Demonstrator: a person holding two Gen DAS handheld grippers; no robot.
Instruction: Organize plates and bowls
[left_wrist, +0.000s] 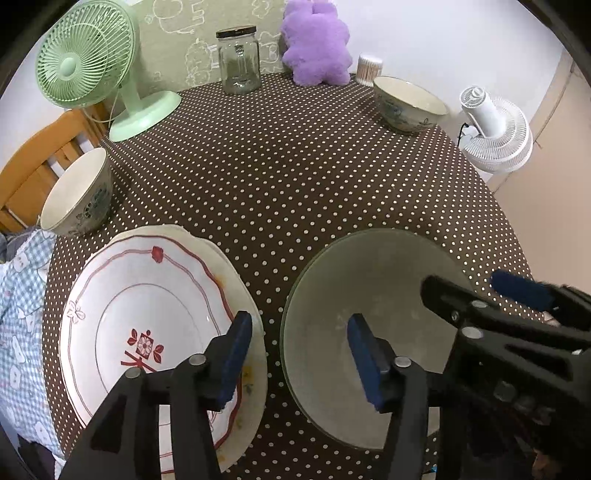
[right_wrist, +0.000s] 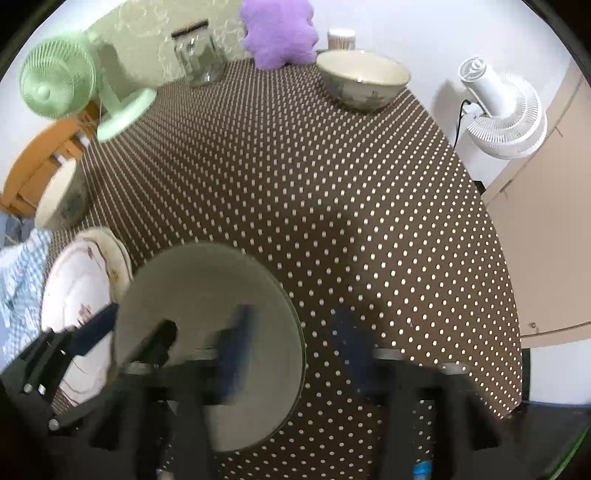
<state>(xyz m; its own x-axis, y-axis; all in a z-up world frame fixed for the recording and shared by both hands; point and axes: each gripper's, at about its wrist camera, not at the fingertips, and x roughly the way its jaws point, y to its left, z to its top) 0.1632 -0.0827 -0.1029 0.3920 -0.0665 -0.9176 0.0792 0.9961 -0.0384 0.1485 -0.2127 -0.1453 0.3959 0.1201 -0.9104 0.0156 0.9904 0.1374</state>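
Note:
A white plate with red trim (left_wrist: 147, 321) lies on a cream plate (left_wrist: 255, 373) at the near left of the table. A pale green glass plate (left_wrist: 369, 295) lies to its right. My left gripper (left_wrist: 299, 354) is open, one finger over each plate. My right gripper (right_wrist: 291, 354) is open, its left finger over the green plate's (right_wrist: 207, 302) right edge; it also shows in the left wrist view (left_wrist: 480, 291). One patterned bowl (left_wrist: 79, 195) stands at the left edge, another (left_wrist: 408, 103) at the far right.
On the brown dotted tablecloth (left_wrist: 277, 177) stand a green fan (left_wrist: 88, 62), a glass jar (left_wrist: 238, 61), a purple plush toy (left_wrist: 316, 44) and a cotton swab cup (left_wrist: 369, 68). A wooden chair (left_wrist: 37, 162) and checked cloth (left_wrist: 22, 325) are at left. A white fan (left_wrist: 495, 125) stands beyond the right edge.

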